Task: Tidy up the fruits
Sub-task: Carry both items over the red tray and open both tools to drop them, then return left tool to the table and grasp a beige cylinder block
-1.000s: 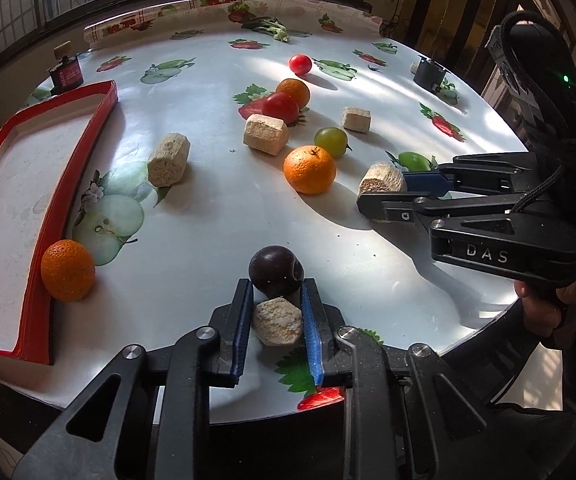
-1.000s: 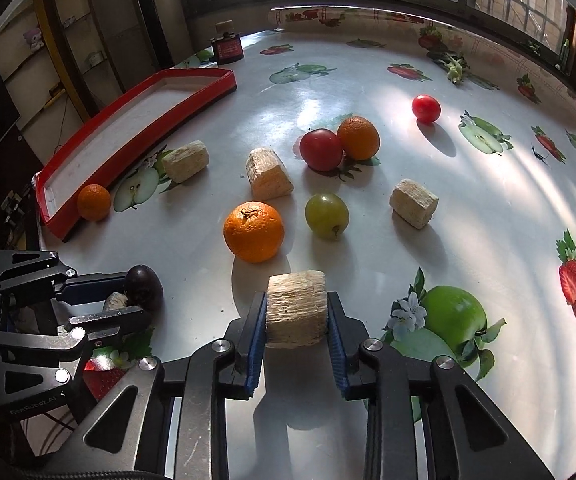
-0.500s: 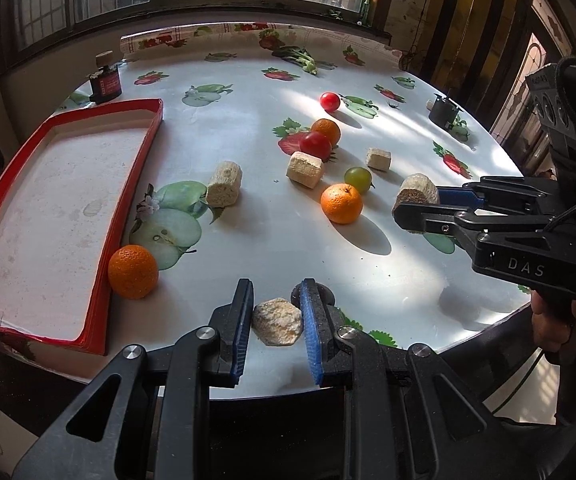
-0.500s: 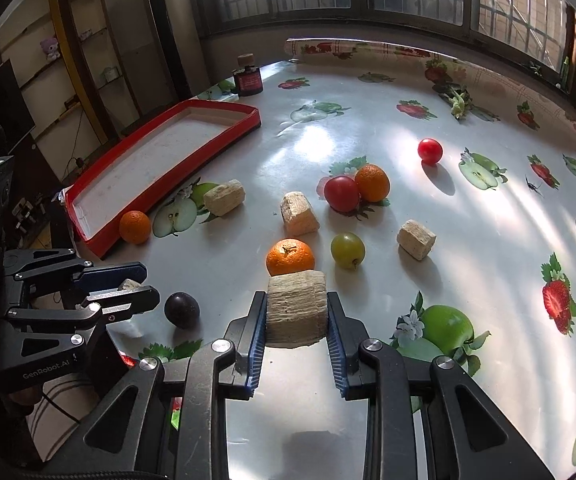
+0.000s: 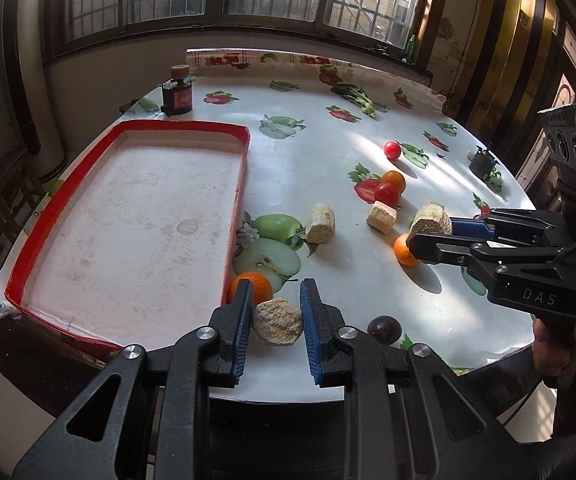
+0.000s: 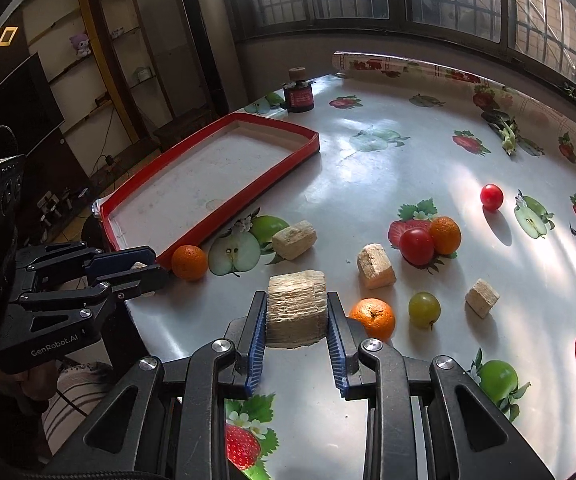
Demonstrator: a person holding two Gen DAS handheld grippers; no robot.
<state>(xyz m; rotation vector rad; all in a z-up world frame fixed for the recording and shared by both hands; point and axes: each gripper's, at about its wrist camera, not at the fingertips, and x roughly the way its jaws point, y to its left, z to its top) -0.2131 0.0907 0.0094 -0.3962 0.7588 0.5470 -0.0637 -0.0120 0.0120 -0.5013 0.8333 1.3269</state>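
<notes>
My left gripper (image 5: 275, 316) is shut on a small beige block (image 5: 278, 321), held above the table's near edge beside the red-rimmed tray (image 5: 236, 216). My right gripper (image 6: 296, 320) is shut on a larger beige block (image 6: 295, 312), lifted over the table. It also shows in the left wrist view (image 5: 431, 236). An orange (image 5: 254, 285) lies against the tray's near right corner. A dark plum (image 5: 384, 329) sits by the table edge. Another orange (image 6: 372, 318), a green grape (image 6: 423, 309), a red tomato (image 6: 416, 246), a small orange (image 6: 445, 235) and a cherry tomato (image 6: 491, 196) lie farther right.
Three loose beige blocks (image 6: 295, 239) (image 6: 375, 266) (image 6: 482, 297) lie among the fruit. A dark jar (image 5: 176, 94) stands behind the tray. A small black object (image 5: 481, 163) sits at the table's far right. The fruit-print tablecloth ends close below both grippers.
Both grippers have risen and pulled back from the table with their blocks. The left gripper has swung left toward the tray, leaving the plum on the table.
</notes>
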